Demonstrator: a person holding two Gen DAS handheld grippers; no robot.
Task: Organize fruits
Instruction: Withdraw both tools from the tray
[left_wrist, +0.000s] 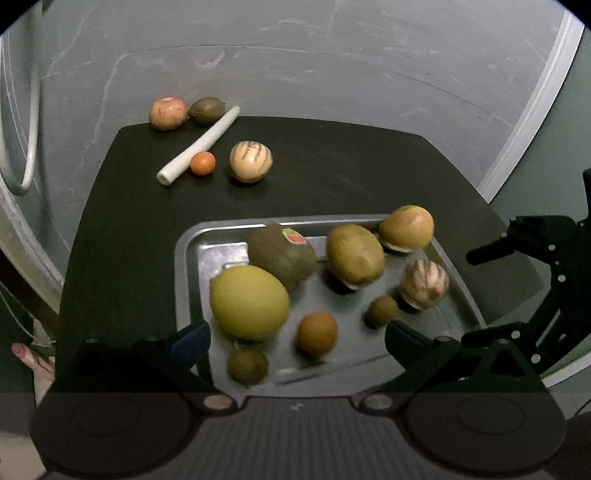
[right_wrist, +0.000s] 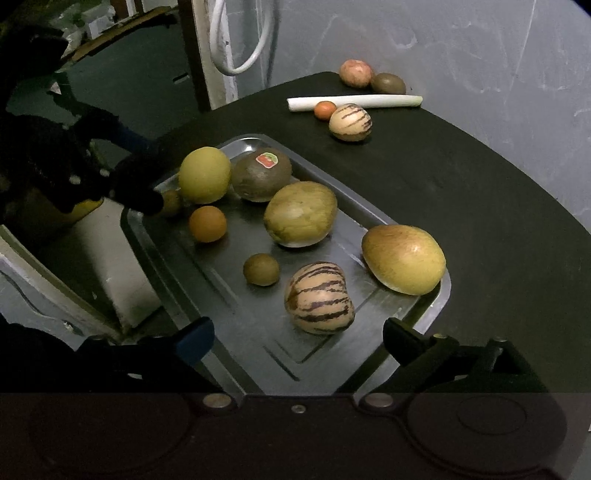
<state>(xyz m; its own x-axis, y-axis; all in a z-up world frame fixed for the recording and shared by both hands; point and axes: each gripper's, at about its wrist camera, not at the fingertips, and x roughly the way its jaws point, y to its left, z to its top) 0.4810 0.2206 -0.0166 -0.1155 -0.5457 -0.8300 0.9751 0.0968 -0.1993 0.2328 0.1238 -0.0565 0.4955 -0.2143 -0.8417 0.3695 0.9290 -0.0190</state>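
A metal tray on a dark round table holds eight fruits. Both grippers hover over its near edge, jaws wide apart and empty. Four fruits wait at the table's far side beside a white leek stalk. The nearest, a striped pepino melon, lies far beyond both the left gripper and right gripper, likely slightly closer to the right one.

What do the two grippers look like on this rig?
Both alike: black frames, two fingers. On the left gripper and the right gripper, one finger is blue-tipped, the other black. Brass-coloured screws sit at the finger bases, with round discs on the ribbed body. No cables or sleeves visible.
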